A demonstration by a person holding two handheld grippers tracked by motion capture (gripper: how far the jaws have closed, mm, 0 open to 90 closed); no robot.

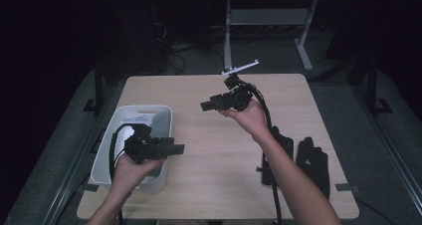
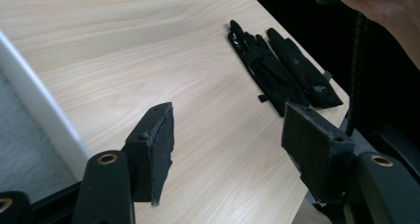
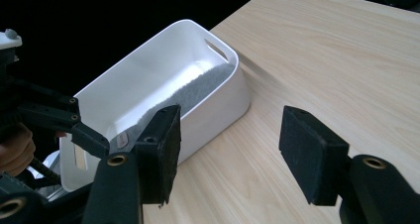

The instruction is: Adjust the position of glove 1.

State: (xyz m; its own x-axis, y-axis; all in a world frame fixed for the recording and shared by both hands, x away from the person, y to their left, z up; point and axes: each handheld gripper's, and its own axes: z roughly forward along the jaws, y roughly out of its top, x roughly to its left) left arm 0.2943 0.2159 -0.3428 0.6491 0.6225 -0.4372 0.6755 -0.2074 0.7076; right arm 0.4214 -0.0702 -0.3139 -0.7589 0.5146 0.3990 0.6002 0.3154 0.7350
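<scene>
I hold my left gripper [image 1: 176, 149] open over the near right corner of a white bin [image 1: 144, 108], its jaws pointing right. In the left gripper view the left gripper [image 2: 233, 130] has nothing between its pads, and a pair of black gloves [image 2: 277, 70] lies flat on the wooden table beyond. My right gripper [image 1: 205, 105] is raised over the table's middle, open, jaws pointing left. The right gripper [image 3: 233, 135] faces the bin [image 3: 218, 100], which holds something grey [image 3: 198, 87]. The gloves [image 1: 312, 163] rest at the table's near right, partly behind my right forearm.
The bin's wall [image 2: 34, 95] edges the left gripper view. The light wooden table [image 1: 209, 185] ends close behind the gloves on the right. A white desk frame [image 1: 229, 36] and cables stand on the dark floor beyond the far edge. The left gripper's jaw [image 3: 59, 120] shows beside the bin.
</scene>
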